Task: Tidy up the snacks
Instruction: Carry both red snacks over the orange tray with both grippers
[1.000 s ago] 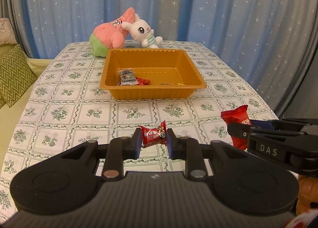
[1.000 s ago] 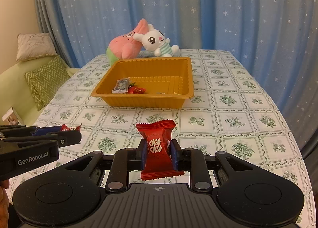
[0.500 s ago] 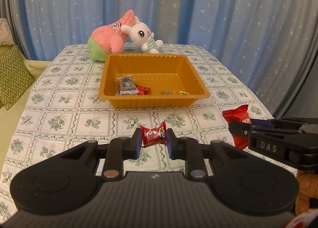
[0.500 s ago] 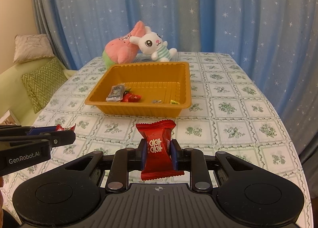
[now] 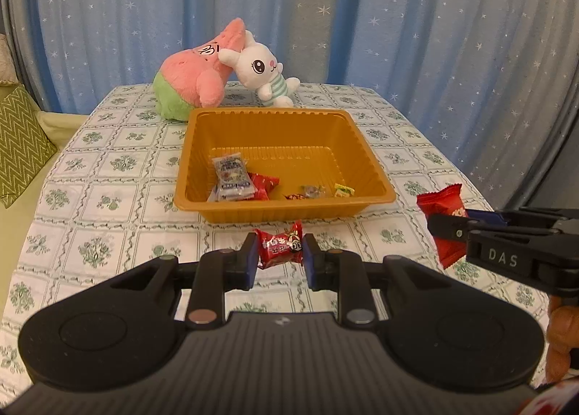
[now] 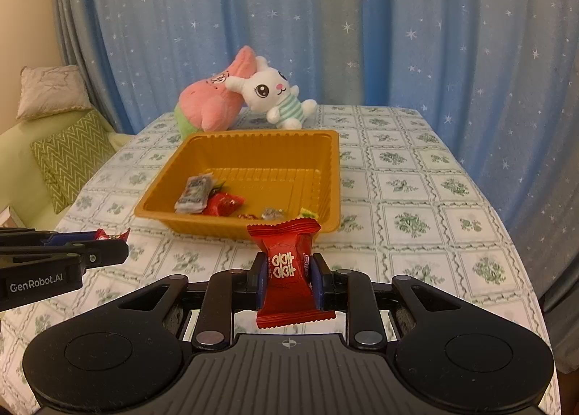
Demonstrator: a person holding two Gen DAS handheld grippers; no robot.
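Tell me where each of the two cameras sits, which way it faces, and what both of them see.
Left wrist: sits behind the left gripper, facing the orange tray; its fingers pinch a small red candy; the right gripper enters at right.
Right wrist: sits behind the right gripper, facing the same tray from further right; its fingers clamp a red snack packet; the left gripper enters at left.
Shared: tray, both plush toys, curtain.

Blue star-dotted curtains hang behind my counter with its green-patterned cloth. To my left, a pale green sofa carries a zigzag cushion and a beige pillow.
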